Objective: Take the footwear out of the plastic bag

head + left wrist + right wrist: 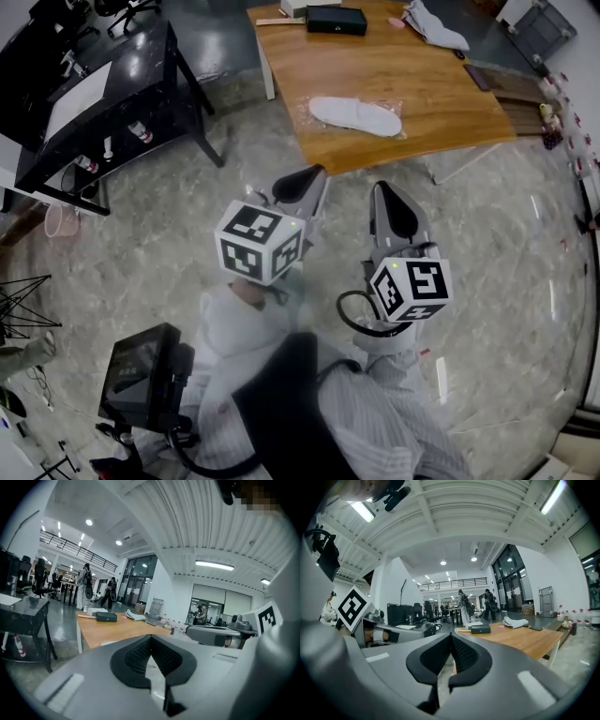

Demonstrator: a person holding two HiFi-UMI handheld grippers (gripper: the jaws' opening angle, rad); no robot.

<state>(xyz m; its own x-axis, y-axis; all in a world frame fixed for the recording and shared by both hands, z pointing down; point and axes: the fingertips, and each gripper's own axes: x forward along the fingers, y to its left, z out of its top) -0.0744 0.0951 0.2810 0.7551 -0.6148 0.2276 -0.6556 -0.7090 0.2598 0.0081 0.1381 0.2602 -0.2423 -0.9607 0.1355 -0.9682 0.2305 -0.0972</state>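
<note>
**A:** Containers first. What's on the wooden table [403, 84]?

**B:** One clear plastic bag [303, 111], lying flat near the table edge closest to the person. A white slipper [354, 114] is fully inside it. The slipper lies long-ways across the table, and nothing is touching the bag.

**A:** Other containers?

**B:** There's a black box [336, 19] on the far side of the table. It's closed, so the contents can't be seen. A white bundle [436, 26] lies loose at the far right of the table. A pink bin [61, 221] stands on the floor just beside the black desk [94, 84] at the left. What's in the bin can't be made out.

**A:** Tools?

**B:** The left gripper [305, 183] and right gripper [389, 202] sit side by side, held low in front of the person. Both are over the stone floor [169, 234], short of the table, and both noses point toward it. The left one is aimed roughly at the bag.

**A:** Jaw state?

**B:** The left gripper's jaws are clenched, with the pads meeting and nothing between them. The right gripper's are the same, pressed together and empty. Each gripper view shows the tabletop beyond the closed tips.

**A:** Contact with the task items?

**B:** No contact. Both grippers are well apart from the bag and slipper.
</note>
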